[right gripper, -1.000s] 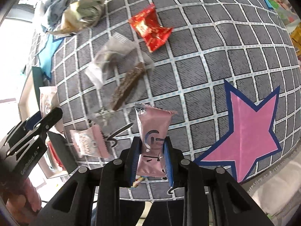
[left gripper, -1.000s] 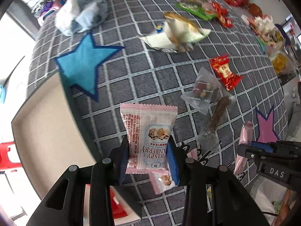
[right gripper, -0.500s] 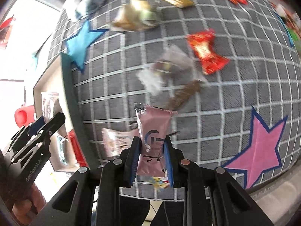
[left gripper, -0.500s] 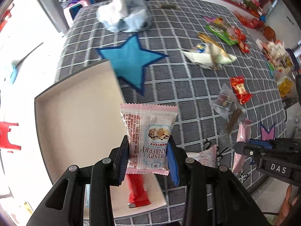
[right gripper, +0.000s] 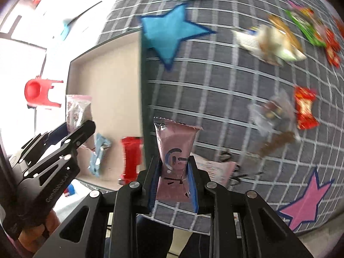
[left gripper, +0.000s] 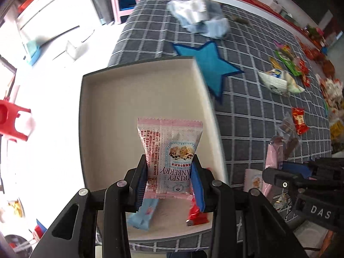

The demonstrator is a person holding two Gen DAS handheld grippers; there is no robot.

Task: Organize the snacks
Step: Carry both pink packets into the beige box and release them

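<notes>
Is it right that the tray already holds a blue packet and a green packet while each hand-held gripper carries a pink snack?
Not quite. The second packet in the tray is red, not green; the left wrist view shows it beside the blue packet. The left hand-held gripper and right hand-held gripper each carry a pink snack.

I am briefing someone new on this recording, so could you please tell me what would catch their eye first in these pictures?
Each gripper holds up a snack packet: the left gripper is shut on a pink-and-white cranberry crisp packet above the shallow box, the right gripper on a mauve packet beside it. The box already holds a light blue packet and a red one. More snacks lie scattered over the grey checked cloth with its blue star.
</notes>
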